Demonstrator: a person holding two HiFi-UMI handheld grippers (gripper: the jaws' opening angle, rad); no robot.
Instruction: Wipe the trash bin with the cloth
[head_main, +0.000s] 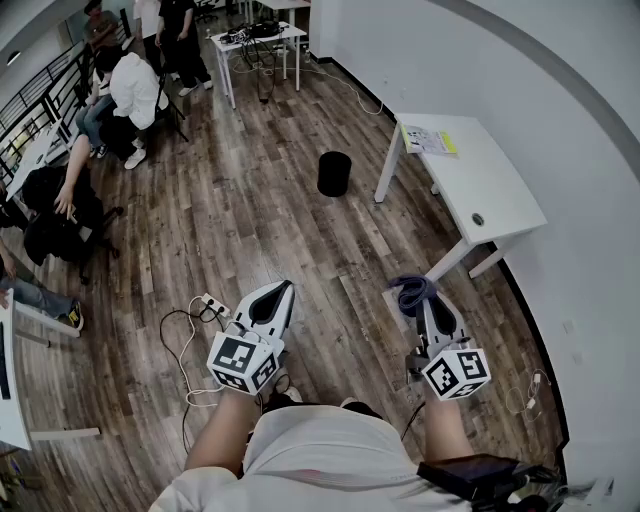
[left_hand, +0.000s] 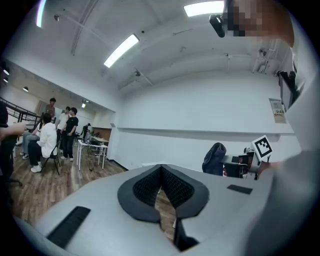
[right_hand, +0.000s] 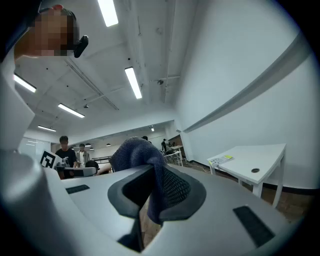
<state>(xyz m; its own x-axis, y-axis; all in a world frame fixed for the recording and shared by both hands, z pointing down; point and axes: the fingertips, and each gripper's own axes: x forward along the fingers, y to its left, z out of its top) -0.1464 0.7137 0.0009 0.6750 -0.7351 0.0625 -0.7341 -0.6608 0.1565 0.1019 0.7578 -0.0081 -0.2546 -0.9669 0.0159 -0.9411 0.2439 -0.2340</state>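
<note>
Toward the lower left of the head view, the grey left tongs (head_main: 283, 290) are seen pressed together on nothing, with only floor showing past their pads. At upper centre, the small black round trash bin (head_main: 334, 173) is stood on the brown wooden plank floor (head_main: 250, 220), well apart from both tongs. Right of centre, the grey right tongs (head_main: 418, 300) are clamped on a bunched dark blue cloth (head_main: 410, 290), which is draped over their tips. At the right edge, a white rectangular counter (head_main: 480, 190) is placed with one leg near the bin.

The bin is judged not yet reached, so the approach is the step in hand. It would best be made with the cloth led forward and gripped firmly. The free left tongs should be brought to the rim so that the light bin is steadied while it is wiped. The counter leg should be given room.
</note>
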